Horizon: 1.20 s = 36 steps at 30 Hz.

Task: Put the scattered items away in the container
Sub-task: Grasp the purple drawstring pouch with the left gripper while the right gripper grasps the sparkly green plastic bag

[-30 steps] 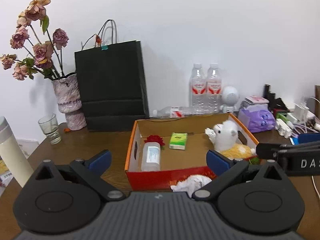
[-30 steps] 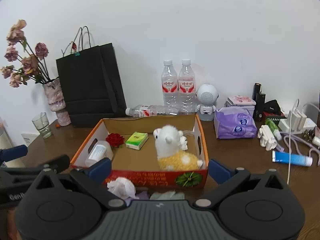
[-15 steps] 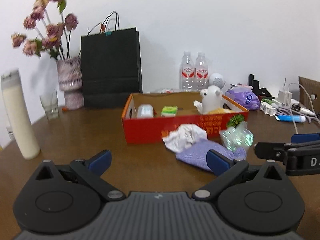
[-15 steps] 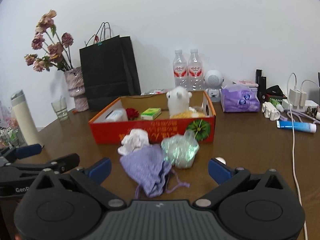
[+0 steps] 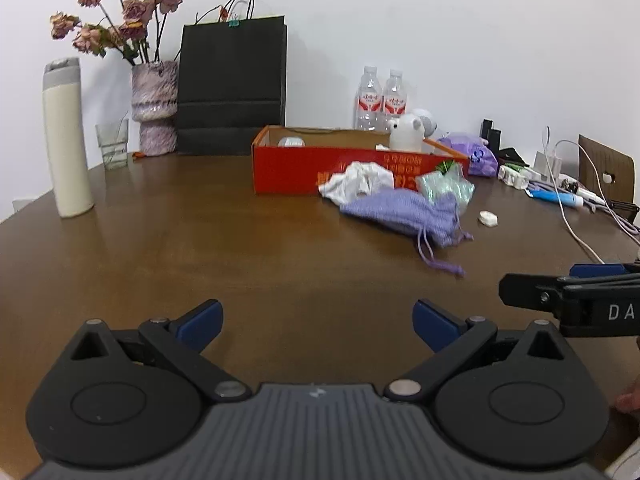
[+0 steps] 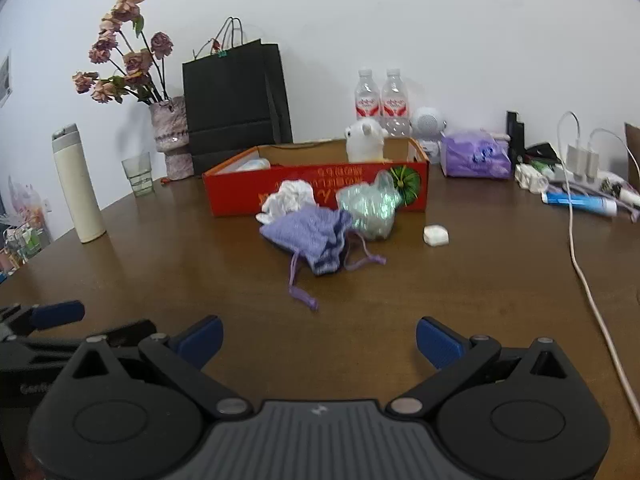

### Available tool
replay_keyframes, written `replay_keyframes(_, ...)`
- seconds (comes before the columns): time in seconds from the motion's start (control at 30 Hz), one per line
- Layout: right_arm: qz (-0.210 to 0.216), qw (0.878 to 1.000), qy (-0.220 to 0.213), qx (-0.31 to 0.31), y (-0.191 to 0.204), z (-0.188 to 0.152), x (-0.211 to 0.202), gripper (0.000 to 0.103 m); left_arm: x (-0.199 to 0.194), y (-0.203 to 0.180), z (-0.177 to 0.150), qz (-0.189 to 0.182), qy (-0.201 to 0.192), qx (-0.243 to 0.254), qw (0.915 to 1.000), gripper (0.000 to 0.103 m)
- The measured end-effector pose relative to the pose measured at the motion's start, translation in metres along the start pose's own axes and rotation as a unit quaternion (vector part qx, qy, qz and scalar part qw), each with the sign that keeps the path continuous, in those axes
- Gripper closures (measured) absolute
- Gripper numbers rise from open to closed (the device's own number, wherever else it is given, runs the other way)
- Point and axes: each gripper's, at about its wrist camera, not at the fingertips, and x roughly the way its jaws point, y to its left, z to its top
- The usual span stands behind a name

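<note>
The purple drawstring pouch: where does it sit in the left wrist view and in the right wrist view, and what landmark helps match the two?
Left wrist view: the purple pouch lies right of centre on the table, in front of the red box.
Right wrist view: the purple pouch lies near centre, again in front of the red box.
Shared landmark: the white crumpled cloth against the box front, just behind the pouch.
</note>
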Motion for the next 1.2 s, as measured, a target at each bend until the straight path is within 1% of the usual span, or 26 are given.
replay_keyframes(0.07,0.003,1.000,-0.007,-0.001,0.003,-0.007,-0.004,0.000,-0.002,0.000,-0.003,-0.002,0.004,-0.003,1.0000,0.000)
replay_keyframes(0.17,0.000,1.000,-0.014,-0.004,0.005,-0.011,-0.007,0.000,-0.001,-0.001,0.001,-0.006,0.009,0.001,0.9999,0.000)
replay_keyframes(0.23,0.003,1.000,-0.010,0.003,0.003,-0.010,-0.006,0.000,0.002,-0.001,0.007,-0.012,0.008,0.003,0.9999,0.000)
replay_keyframes(0.37,-0.009,1.000,-0.009,0.012,-0.007,-0.003,-0.001,0.000,0.019,-0.007,0.021,-0.027,0.008,0.002,0.9996,0.000)
replay_keyframes(0.47,-0.025,0.999,-0.014,0.025,-0.024,0.007,0.002,0.001,0.043,-0.023,0.043,-0.047,0.007,-0.003,0.9989,0.000)
replay_keyframes(0.63,-0.072,0.996,-0.027,0.046,-0.061,0.025,0.002,0.002,0.095,-0.059,0.083,-0.069,0.009,-0.003,0.9976,0.000)
replay_keyframes(0.67,-0.078,0.995,-0.030,0.054,-0.069,0.028,0.002,0.002,0.108,-0.065,0.088,-0.070,0.020,-0.010,0.9973,0.000)
replay_keyframes(0.73,-0.084,0.993,-0.031,0.072,-0.082,0.031,0.004,0.002,0.136,-0.073,0.097,-0.074,0.055,-0.033,0.9952,0.000)
replay_keyframes(0.77,-0.084,0.993,-0.030,0.083,-0.087,0.032,0.006,0.002,0.148,-0.075,0.097,-0.077,0.072,-0.036,0.9938,0.002)
replay_keyframes(0.8,-0.082,0.992,-0.029,0.088,-0.090,0.032,0.009,0.002,0.158,-0.077,0.097,-0.074,0.091,-0.027,0.9927,0.017)
replay_keyframes(0.83,-0.080,0.992,-0.027,0.091,-0.092,0.033,0.013,0.002,0.163,-0.076,0.095,-0.074,0.103,-0.022,0.9917,0.037)
replay_keyframes(0.87,-0.080,0.992,-0.025,0.090,-0.092,0.034,0.016,0.002,0.163,-0.069,0.093,-0.084,0.106,-0.031,0.9903,0.049)
replay_keyframes(0.9,-0.079,0.993,-0.025,0.086,-0.092,0.036,0.020,0.002,0.160,-0.061,0.090,-0.093,0.111,-0.047,0.9883,0.075)
replay_keyframes(0.93,-0.076,0.993,-0.024,0.082,-0.091,0.037,0.023,0.002,0.155,-0.053,0.087,-0.099,0.117,-0.055,0.9867,0.081)
replay_keyframes(0.97,-0.071,0.994,-0.022,0.077,-0.090,0.039,0.028,0.003,0.147,-0.046,0.083,-0.104,0.116,-0.053,0.9864,0.082)
replay_keyframes(1.07,-0.040,0.997,-0.010,0.067,-0.087,0.049,0.049,0.003,0.120,-0.029,0.072,-0.099,0.107,-0.025,0.9890,0.097)
replay_keyframes(1.1,-0.027,0.998,-0.006,0.062,-0.083,0.054,0.058,0.003,0.112,-0.025,0.069,-0.100,0.106,-0.018,0.9892,0.099)
replay_keyframes(1.2,0.007,0.999,-0.003,0.040,-0.069,0.073,0.089,0.003,0.087,-0.013,0.063,-0.095,0.106,0.006,0.9897,0.099)
